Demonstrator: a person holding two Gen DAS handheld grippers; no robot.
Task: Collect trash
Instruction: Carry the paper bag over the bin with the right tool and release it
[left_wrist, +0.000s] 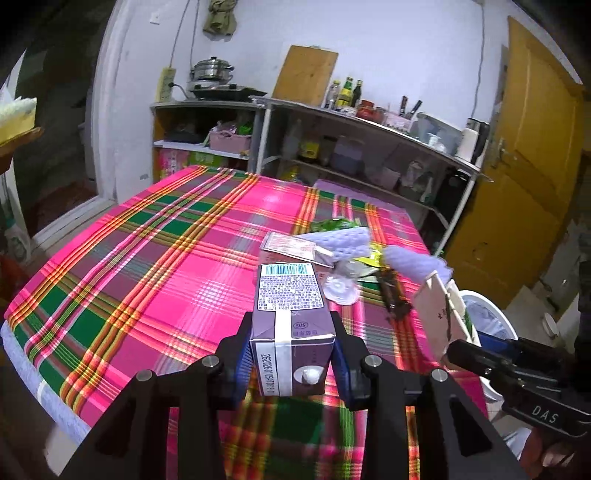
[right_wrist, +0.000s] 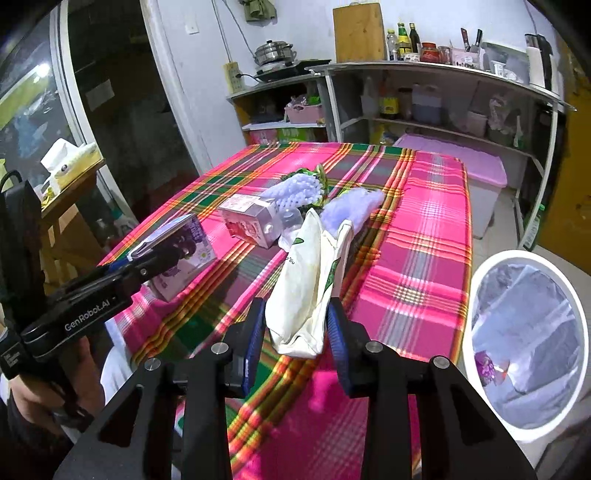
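My left gripper (left_wrist: 291, 350) is shut on a purple drink carton (left_wrist: 290, 306), held above the plaid tablecloth (left_wrist: 147, 266); the carton also shows in the right wrist view (right_wrist: 181, 254). My right gripper (right_wrist: 297, 332) is shut on a crumpled cream paper wrapper (right_wrist: 306, 280), which shows at the right in the left wrist view (left_wrist: 441, 317). More trash lies mid-table: a pink carton (right_wrist: 251, 221), purple foam pieces (right_wrist: 295, 190), a green wrapper (right_wrist: 314, 173), a clear plastic lid (left_wrist: 341, 291) and a brown peel (left_wrist: 393, 295).
A white trash bin (right_wrist: 528, 343) with a plastic liner stands on the floor right of the table. Metal kitchen shelves (right_wrist: 443, 74) stand behind, a pink-lidded box (right_wrist: 476, 166) beside the table, a tissue box (right_wrist: 70, 158) on a wooden stand at left.
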